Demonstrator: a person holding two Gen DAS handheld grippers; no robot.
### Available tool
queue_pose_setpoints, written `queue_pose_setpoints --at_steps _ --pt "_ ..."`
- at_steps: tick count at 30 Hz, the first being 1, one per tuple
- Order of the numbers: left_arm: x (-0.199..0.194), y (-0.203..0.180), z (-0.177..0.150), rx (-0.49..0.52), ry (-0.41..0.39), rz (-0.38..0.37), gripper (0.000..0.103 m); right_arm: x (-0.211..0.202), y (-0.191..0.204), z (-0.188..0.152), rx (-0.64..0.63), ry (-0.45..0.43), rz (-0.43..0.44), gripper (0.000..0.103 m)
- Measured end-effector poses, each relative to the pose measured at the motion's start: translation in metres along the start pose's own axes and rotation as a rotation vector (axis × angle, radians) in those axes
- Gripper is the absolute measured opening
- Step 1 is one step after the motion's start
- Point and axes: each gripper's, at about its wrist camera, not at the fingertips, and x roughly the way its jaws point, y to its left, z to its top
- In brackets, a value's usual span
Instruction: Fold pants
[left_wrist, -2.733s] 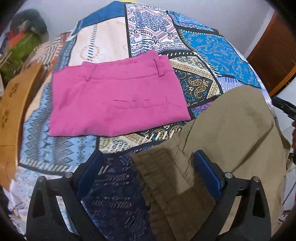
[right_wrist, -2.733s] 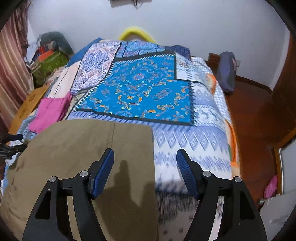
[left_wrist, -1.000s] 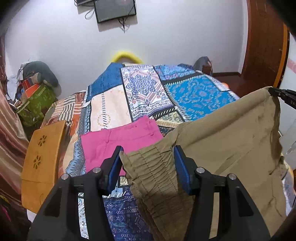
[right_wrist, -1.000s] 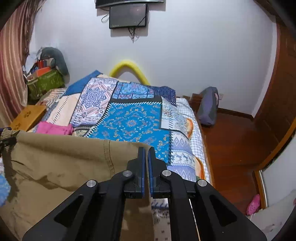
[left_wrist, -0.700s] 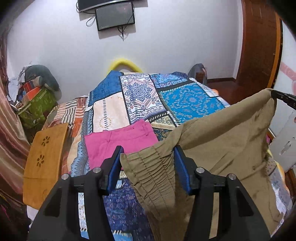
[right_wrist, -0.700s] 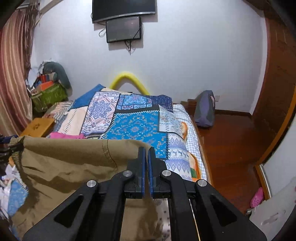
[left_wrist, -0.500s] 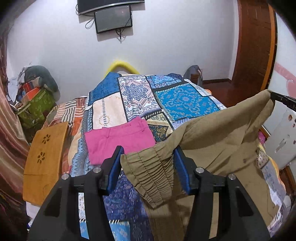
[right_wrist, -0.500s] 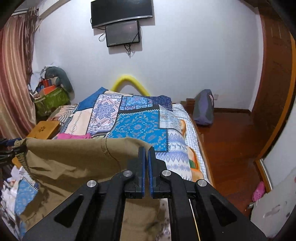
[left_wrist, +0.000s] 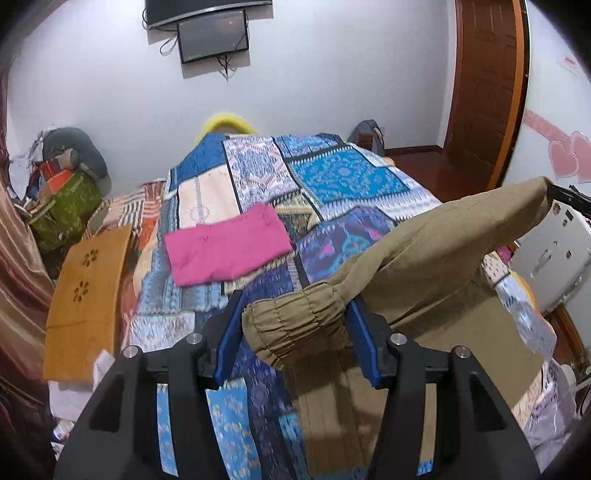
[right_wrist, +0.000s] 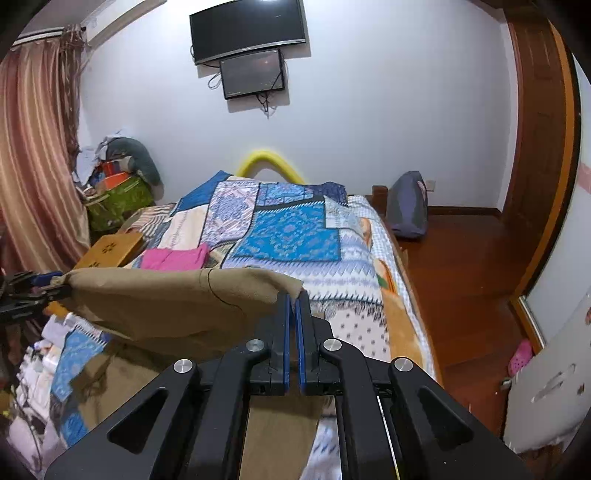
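Observation:
Khaki pants (left_wrist: 424, 254) hang in the air between my two grippers, above the near end of the bed. My left gripper (left_wrist: 295, 325) is shut on the gathered elastic waistband (left_wrist: 299, 325), which bunches between its blue pads. My right gripper (right_wrist: 293, 302) is shut on the other corner of the khaki pants (right_wrist: 166, 299), and the top edge runs taut across to the left gripper (right_wrist: 33, 286). The rest of the fabric drapes down below both grippers. The right gripper also shows at the right edge of the left wrist view (left_wrist: 569, 199).
Folded pink pants (left_wrist: 227, 245) lie on the patchwork quilt (left_wrist: 332, 177) of the bed. A wooden board (left_wrist: 85, 291) leans at the bed's left side. A pile of bags (right_wrist: 118, 184) sits by the curtain. A grey backpack (right_wrist: 408, 206) stands on the wooden floor at the right.
Both grippers closed on the khaki pants and have lifted them off the bed. They keep rising and pulling back, so more of the room shows.

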Motion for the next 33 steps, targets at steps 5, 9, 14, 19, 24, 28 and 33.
queue_pose_setpoints --at_steps 5,9,14,19,24,28,33 --pt "-0.004 -0.002 -0.034 -0.007 0.037 -0.036 0.054 -0.009 0.004 -0.035 -0.012 0.054 -0.003 0.003" --pt "-0.002 -0.004 -0.062 -0.002 0.081 -0.05 0.054 -0.009 0.004 -0.068 -0.003 0.115 -0.002 0.003" --pt "0.006 -0.005 -0.087 -0.011 0.125 -0.072 0.054 -0.005 0.004 -0.106 0.026 0.188 0.008 0.003" --pt "0.004 -0.009 -0.105 -0.005 0.143 -0.082 0.054 -0.006 0.007 -0.138 0.055 0.236 0.019 0.003" --pt "-0.002 -0.015 -0.116 0.03 0.143 -0.061 0.054 -0.015 0.012 -0.161 0.062 0.256 0.024 0.003" --pt "-0.008 -0.019 -0.118 0.046 0.134 -0.055 0.054 -0.021 0.02 -0.167 0.04 0.266 0.016 0.003" --pt "-0.024 -0.021 -0.113 0.055 0.104 -0.056 0.054 -0.027 0.027 -0.163 0.011 0.256 0.014 0.004"
